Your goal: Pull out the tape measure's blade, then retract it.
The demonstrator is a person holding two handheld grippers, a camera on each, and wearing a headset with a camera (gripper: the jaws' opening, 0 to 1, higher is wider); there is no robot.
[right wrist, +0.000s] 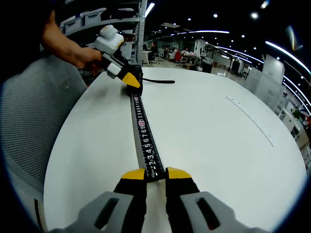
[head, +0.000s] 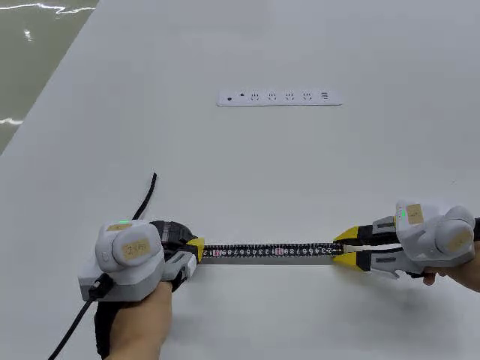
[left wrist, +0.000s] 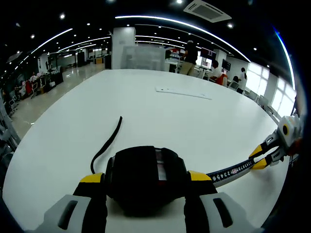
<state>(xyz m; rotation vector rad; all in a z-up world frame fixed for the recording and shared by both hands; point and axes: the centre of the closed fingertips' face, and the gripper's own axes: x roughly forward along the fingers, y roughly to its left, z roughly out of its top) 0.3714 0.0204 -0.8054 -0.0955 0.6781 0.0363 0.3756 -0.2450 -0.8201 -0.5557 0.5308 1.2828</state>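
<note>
1. Blade (head: 270, 250) of the tape measure (head: 177, 237) is drawn out in a straight line between the two tools. Its numbered face is up, and in the head view it runs left to right across the near part of the white worktop (head: 300, 172).
2. The left tool (head: 196, 251) is pinching the black case (left wrist: 146, 179). In the left gripper view its yellow-tipped jaws press on the case from both sides, and the case takes up the whole gap between them.
3. The case sits at the left end of the blade, low over the worktop. Whether it touches the surface cannot be told.
4. The right tool (head: 346, 247) is pressed nearly together on the free end of the blade. In the right gripper view the blade's tip lies in the narrow gap between the two yellow jaw tips.
5. The left hand (head: 135, 322) grips the left tool from the near side, and the right hand (head: 461, 274) grips the right tool at the right edge of the head view.
6. A black strap (head: 146, 196) leads away from the case and lies flat on the worktop in a slight curve.
7. A white power strip (head: 279, 97) lies flat farther back on the worktop, roughly parallel to the blade and well apart from both tools.
8. A black cable (head: 71, 334) leaves the back of the left tool toward the lower left corner of the head view.
</note>
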